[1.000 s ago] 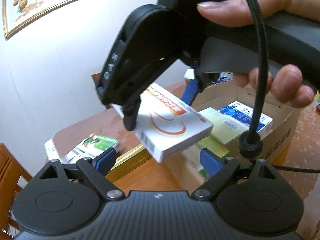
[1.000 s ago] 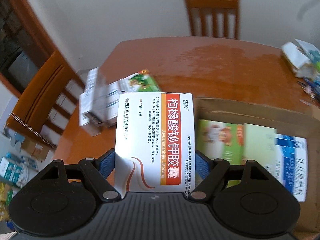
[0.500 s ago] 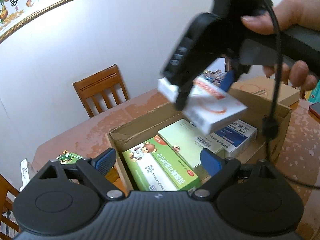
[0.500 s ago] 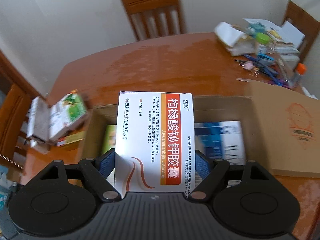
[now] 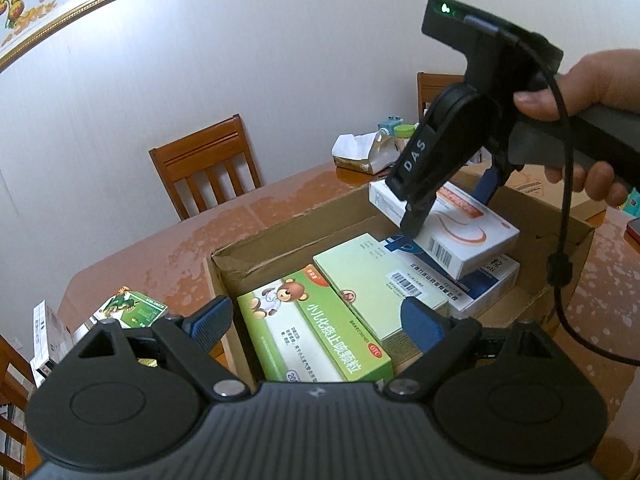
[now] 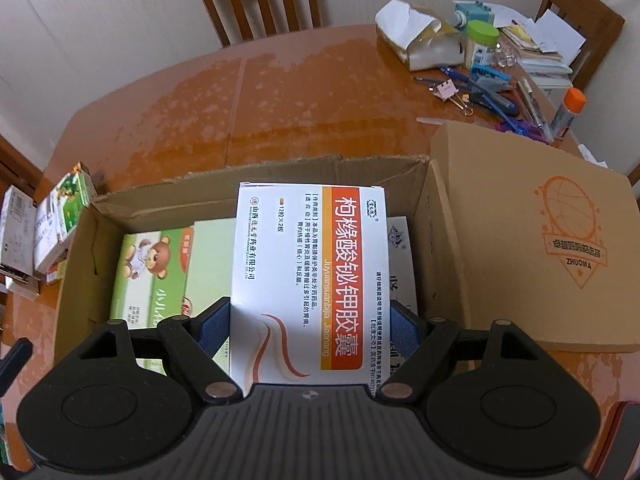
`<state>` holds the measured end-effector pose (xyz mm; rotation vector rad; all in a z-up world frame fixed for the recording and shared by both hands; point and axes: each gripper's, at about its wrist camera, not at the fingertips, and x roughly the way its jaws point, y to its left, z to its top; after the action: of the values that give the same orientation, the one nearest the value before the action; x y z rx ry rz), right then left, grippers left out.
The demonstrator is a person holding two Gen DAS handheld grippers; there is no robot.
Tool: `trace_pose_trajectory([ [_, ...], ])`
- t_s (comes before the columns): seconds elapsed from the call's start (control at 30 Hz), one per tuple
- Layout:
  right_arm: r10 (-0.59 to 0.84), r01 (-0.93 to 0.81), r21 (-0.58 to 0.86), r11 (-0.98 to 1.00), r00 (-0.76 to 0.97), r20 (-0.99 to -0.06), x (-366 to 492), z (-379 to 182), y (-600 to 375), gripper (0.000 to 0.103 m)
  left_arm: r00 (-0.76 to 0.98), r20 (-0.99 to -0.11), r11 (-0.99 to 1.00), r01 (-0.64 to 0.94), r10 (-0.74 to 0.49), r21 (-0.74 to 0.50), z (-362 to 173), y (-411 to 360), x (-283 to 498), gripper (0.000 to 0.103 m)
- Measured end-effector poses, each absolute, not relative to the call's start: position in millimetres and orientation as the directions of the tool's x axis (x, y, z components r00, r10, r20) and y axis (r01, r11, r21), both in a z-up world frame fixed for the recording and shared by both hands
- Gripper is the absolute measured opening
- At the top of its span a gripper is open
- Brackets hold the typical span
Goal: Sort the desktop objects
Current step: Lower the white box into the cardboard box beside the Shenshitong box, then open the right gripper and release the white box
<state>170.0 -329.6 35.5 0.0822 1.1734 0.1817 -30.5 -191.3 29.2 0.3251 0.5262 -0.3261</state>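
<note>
R gripper (image 6: pixel 310 322) was clamped on the white/orange medicine box (image 6: pixel 310 276), blue pads pressed on both long sides. From the L wrist cam the same box (image 5: pixel 460 236) hung tilted over the R end of the open cardboard box (image 5: pixel 280 240), just above the blue/white box (image 5: pixel 486 284) inside; contact betw. the two can't be told. A hand (image 5: pixel 592 92) held the R gripper's handle.

L gripper (image 5: pixel 316 320) stood wide, nothing betw. its pads, hovering over the near edge of the carton.

Inside carton, L to R: green bear-print box (image 5: pixel 316 332), pale green box (image 5: pixel 376 284), then the blue/white one.

Outside, on wooden table (image 6: pixel 280 92), L of carton: small pile of loose boxes, green one on top (image 6: pixel 66 216). R of carton: closed tan carton w/ orange logo (image 6: pixel 540 232). Far R corner: clutter of pens, clips, green-lidded jar (image 6: pixel 482 46).
</note>
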Motion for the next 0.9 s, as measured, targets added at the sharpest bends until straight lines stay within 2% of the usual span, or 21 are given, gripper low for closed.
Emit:
trace_pose_trajectory([
  [0.33,0.140,-0.109,0.109,0.988,0.333,-0.932,184.5,13.3,-323.6,0.084,0.811,-0.546,0.907,0.370,-0.211,0.199,19.0,-172.7,-7.8,0.092],
  [0.9,0.046,-0.142,-0.002,0.990,0.334,-0.941,192.3,6.8,-308.2,0.084,0.807,-0.552,0.914,0.364,-0.212,0.181,-2.6,-172.9,27.9,0.092],
])
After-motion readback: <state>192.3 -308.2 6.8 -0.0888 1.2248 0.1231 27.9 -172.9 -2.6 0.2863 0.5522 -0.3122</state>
